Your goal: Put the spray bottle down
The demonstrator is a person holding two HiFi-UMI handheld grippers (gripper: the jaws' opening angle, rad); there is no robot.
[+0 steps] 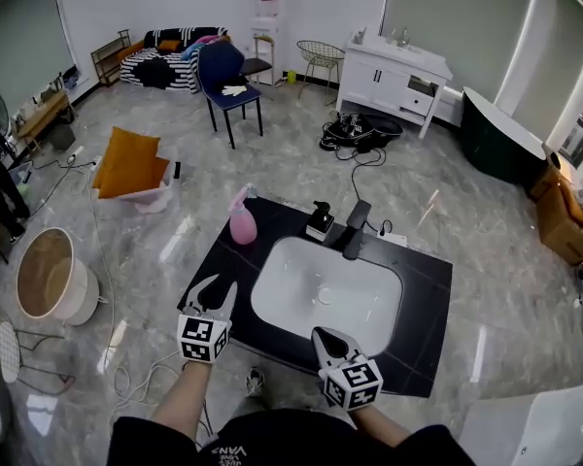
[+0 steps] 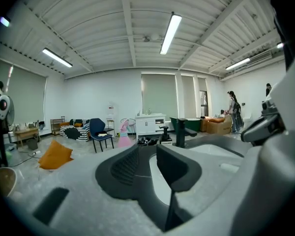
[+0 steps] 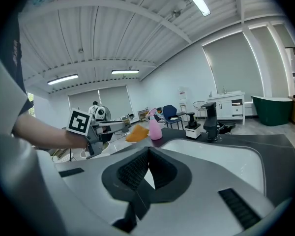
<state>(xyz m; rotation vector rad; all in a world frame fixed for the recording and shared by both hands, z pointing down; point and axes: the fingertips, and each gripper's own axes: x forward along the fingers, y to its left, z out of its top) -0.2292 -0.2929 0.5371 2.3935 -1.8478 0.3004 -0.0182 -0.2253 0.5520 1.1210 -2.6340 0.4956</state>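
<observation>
The pink spray bottle stands upright on the far left corner of the black countertop, with no gripper on it. My left gripper hovers over the counter's near left edge, well short of the bottle; its jaws stand a little apart with nothing between them. In the left gripper view the bottle shows far off beyond the left gripper. My right gripper sits at the near rim of the sink, jaw tips together and empty. The right gripper view shows the bottle past the right gripper.
A white sink basin fills the middle of the counter. A black faucet and a soap dispenser stand at its far rim. On the floor around are a blue chair, an orange cushion and a round tub.
</observation>
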